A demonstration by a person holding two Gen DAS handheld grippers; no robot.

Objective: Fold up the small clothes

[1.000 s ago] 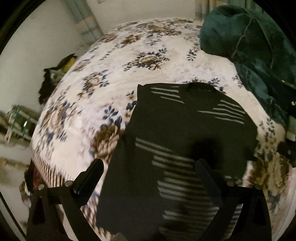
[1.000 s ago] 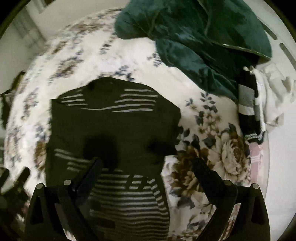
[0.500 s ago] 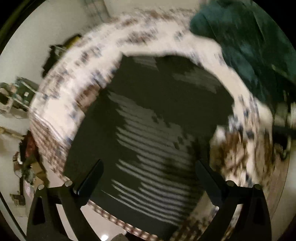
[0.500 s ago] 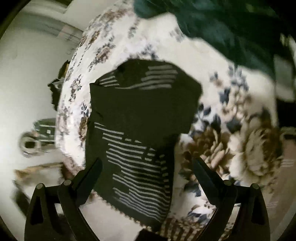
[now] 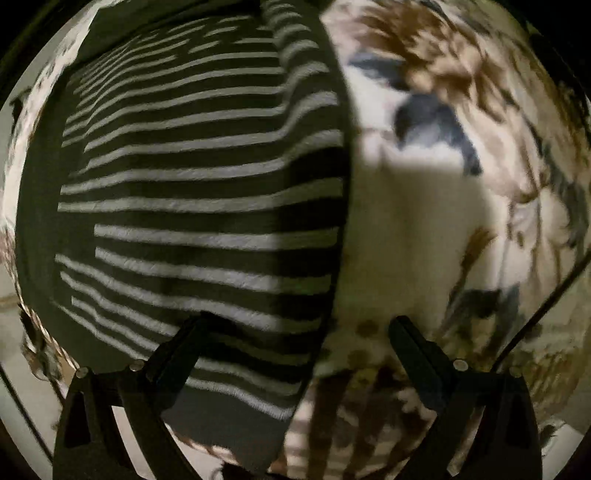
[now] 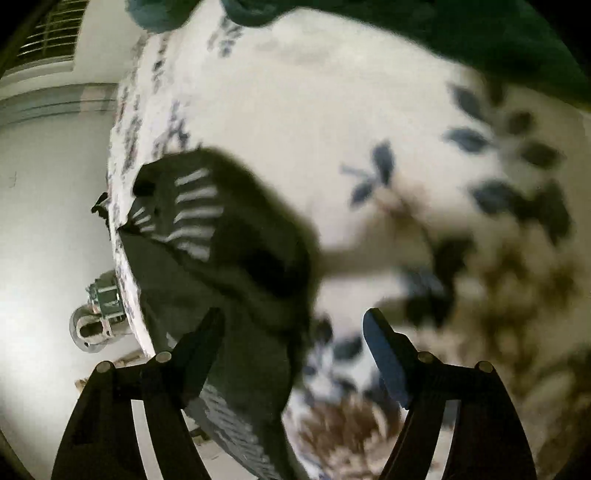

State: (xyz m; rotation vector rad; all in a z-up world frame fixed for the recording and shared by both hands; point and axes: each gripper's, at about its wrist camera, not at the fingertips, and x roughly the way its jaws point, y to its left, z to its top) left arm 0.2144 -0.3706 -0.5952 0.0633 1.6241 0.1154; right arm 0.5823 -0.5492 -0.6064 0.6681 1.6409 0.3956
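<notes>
While the left claw hangs released over the striped black garment on the floral bedspread, only the right view shows: right claw, jaws just narrowing, gripping nothing; green blanket; wall.

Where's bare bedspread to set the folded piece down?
Free: the floral bedspread between the striped garment and the green blanket. Crowded: the near bed edge, where the garment overhangs.
</notes>
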